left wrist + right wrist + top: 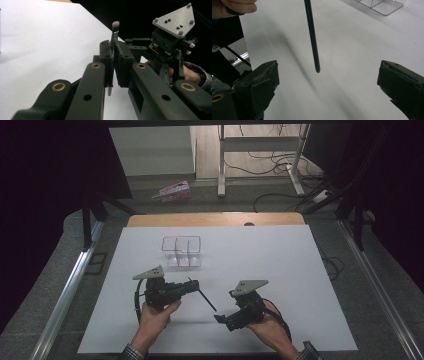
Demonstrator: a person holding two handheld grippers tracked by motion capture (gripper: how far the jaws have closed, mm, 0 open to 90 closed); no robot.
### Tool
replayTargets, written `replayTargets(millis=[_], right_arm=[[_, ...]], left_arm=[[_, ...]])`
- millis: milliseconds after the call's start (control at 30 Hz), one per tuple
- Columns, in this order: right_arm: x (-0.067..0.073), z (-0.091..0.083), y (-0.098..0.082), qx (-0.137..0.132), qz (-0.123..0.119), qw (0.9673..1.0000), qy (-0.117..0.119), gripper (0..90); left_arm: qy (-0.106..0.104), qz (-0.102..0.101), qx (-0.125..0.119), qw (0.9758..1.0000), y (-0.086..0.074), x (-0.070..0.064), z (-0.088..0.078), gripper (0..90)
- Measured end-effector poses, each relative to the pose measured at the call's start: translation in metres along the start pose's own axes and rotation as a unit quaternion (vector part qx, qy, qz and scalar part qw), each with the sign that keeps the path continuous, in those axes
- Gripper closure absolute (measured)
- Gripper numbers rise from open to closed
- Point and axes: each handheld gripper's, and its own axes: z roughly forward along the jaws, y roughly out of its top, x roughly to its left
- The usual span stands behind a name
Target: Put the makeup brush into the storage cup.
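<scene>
high view, brush: a thin dark brush (202,293) is off the table, its long axis slanting from the left gripper (192,285) down and right toward the right gripper (218,319)
high view, grip: the left jaws are pressed together on the brush near its upper end; the long handle sticks out free below them
high view, right gripper: it lies just right of and below the handle tip, jaws aimed up-left at it, close but apart from it
high view, organiser: a clear organiser (181,252) stands farther up the table (280,270), well apart from both grippers
left gripper view, brush (114,37): pinched upright between the two black pads, bristle tuft poking out past the jaw tips, a short piece of handle showing under the pads
left gripper view, right gripper (172,42): beyond the jaws at the right, held in a hand (187,75)
right gripper view, jaws: spread wide, one pad at each lower corner, nothing between the pads
right gripper view, brush (312,35): the handle comes down from the top edge and ends in a rounded tip ahead of the gap, a bit left of its middle, touching neither pad
right gripper view, organiser (379,5): at the top right corner, far off
key relation: the handle runs nearly along the right gripper's line of sight, so I judge the right hand is nearer its free end, while the left alone holds it
</scene>
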Motion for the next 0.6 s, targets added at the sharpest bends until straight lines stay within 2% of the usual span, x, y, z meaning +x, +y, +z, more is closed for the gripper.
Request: replayTargets(millis=[267, 600], right_arm=[[-0.003, -0.004, -0.003, 0.000, 0.002, 1.0000, -0.001, 2.8], [-0.005, -0.010, -0.006, 0.008, -0.008, 0.9998, -0.016, 1.8]], left_arm=[[0.017, 0.014, 0.004, 0.9997, 0.002, -0.003, -0.006, 85.5], [0.032, 0.016, -0.002, 0.9993, 0.003, -0.002, -0.015, 85.5]])
